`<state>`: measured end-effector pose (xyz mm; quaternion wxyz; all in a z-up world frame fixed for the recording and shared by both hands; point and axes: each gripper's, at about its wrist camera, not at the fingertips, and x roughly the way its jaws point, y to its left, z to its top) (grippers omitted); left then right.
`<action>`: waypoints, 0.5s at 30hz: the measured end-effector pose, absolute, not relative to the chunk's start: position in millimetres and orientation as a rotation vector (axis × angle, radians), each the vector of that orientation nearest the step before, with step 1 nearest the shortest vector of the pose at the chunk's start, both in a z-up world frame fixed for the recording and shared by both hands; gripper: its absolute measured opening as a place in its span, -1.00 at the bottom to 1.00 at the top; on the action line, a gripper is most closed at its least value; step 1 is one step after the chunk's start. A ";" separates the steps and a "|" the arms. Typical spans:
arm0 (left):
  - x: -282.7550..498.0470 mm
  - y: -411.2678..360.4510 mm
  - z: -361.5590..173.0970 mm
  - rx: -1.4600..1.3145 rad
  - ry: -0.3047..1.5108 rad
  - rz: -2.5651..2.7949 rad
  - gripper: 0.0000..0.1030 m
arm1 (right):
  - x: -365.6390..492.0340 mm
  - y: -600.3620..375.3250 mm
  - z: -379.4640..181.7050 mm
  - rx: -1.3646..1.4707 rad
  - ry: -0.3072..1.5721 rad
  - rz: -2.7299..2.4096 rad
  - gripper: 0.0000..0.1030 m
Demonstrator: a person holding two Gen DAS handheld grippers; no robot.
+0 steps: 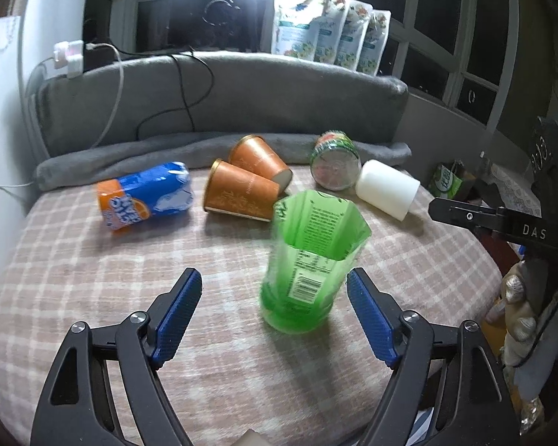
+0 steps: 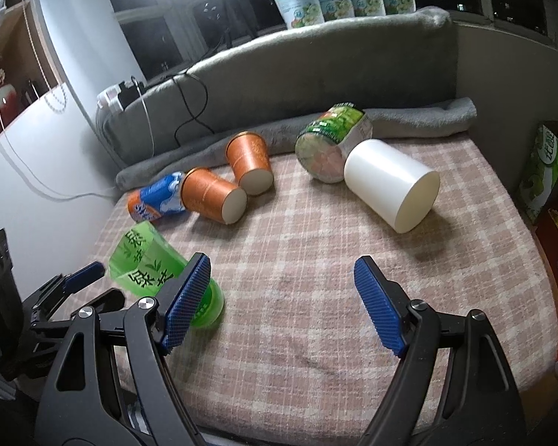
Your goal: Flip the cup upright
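A green plastic cup stands with its open mouth up, a little tilted, on the checked cloth; it also shows in the right wrist view. My left gripper is open, its blue pads either side of the cup's lower part without touching it. My right gripper is open and empty above bare cloth, to the right of the green cup. Several cups lie on their sides further back: two orange paper cups, a white cup, a blue and orange cup and a green-labelled cup.
A grey rolled blanket bounds the far side of the checked cloth. Several pouches stand on the ledge behind. Cables and a power strip are at the back left. Boxes stand off the right edge.
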<state>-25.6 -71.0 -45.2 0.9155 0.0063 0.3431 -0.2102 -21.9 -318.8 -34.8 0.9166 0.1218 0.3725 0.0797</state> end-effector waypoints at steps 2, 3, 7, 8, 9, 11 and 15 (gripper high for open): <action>-27.7 -65.9 -41.2 0.009 0.692 -0.414 0.57 | -22.9 -317.8 -32.8 0.243 0.750 0.157 0.61; -28.4 -63.5 -39.2 0.006 0.683 -0.404 0.57 | -23.3 -316.9 -31.4 0.234 0.738 0.153 0.65; -29.8 -55.2 -32.5 0.005 0.649 -0.362 0.57 | -28.0 -310.7 -26.4 0.196 0.693 0.142 0.80; -29.8 -52.6 -30.9 0.004 0.642 -0.351 0.57 | -28.4 -308.3 -25.5 0.181 0.688 0.140 0.82; -29.6 -50.8 -30.0 0.000 0.639 -0.344 0.57 | -29.0 -305.6 -24.5 0.163 0.682 0.138 0.85; -29.0 -45.8 -27.8 -0.015 0.630 -0.326 0.57 | -30.2 -301.8 -23.3 0.141 0.667 0.134 0.89; -29.3 -36.9 -24.0 -0.032 0.608 -0.286 0.57 | -31.5 -295.1 -21.9 0.103 0.654 0.128 0.89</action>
